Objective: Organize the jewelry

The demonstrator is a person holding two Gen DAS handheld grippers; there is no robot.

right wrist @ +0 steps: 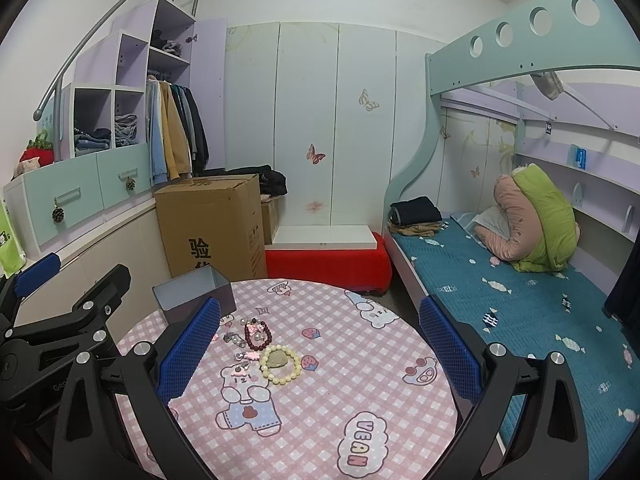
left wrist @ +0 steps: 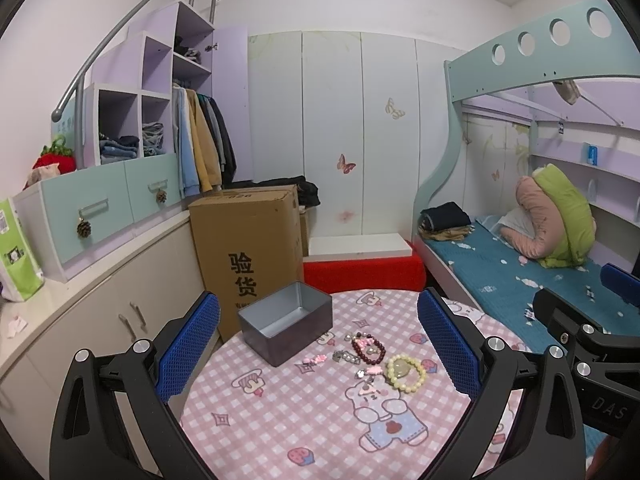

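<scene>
An open grey metal box [left wrist: 286, 322] [right wrist: 192, 294] stands empty at the far left of the round table with the pink checked cloth [left wrist: 320, 432] [right wrist: 360, 380]. Beside it lie a pale yellow bead bracelet [left wrist: 406, 373] [right wrist: 280, 363], a dark red bead bracelet [left wrist: 368, 350] [right wrist: 258, 338], pink hair clips [left wrist: 316, 359] [right wrist: 248, 356] and small silver pieces [left wrist: 344, 356] [right wrist: 234, 338]. My left gripper [left wrist: 320, 344] is open above the table, jewelry between its fingers. My right gripper [right wrist: 320, 344] is open and empty, right of the jewelry.
A cardboard box [left wrist: 248, 248] stands on the floor behind the table, next to a red bench with a white board [left wrist: 360, 268]. A bunk bed with blue bedding [right wrist: 520, 300] is on the right. Cabinets and a counter [left wrist: 80, 300] run along the left.
</scene>
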